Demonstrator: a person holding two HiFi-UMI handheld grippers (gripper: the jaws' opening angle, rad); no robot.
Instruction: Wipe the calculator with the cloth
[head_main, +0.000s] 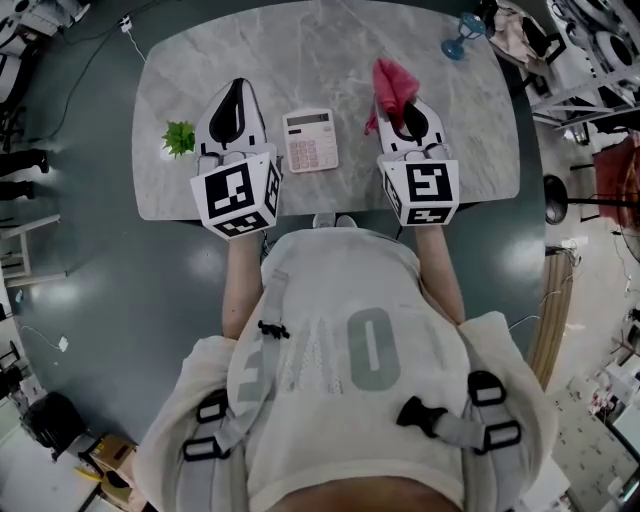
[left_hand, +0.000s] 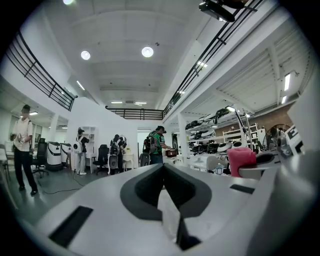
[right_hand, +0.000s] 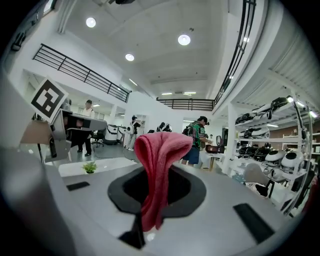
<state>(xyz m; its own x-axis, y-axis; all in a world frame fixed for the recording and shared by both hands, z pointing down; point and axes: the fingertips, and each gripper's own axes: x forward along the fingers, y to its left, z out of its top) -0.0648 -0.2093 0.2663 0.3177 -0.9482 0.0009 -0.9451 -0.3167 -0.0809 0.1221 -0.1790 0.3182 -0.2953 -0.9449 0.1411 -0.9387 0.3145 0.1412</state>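
While the calculator (head_main: 310, 140) lies flat on the bench (head_main: 300, 50) between left tool (head_main: 237, 88) and right tool (head_main: 402, 108), head view has the cloth (head_main: 393, 92) bunched at the right tip. Left gripper view: jaws together, empty. Right gripper view: clamped on cloth; soft, floppy. Calculator looks light and may slide, so brace an edge.

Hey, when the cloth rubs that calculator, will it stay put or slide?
Rubbed by the cloth, the calculator probably slides: it looks thin and light, flat on the smooth marble table. Tipping seems unlikely. The left tool, shut and empty, isn't steadying it.
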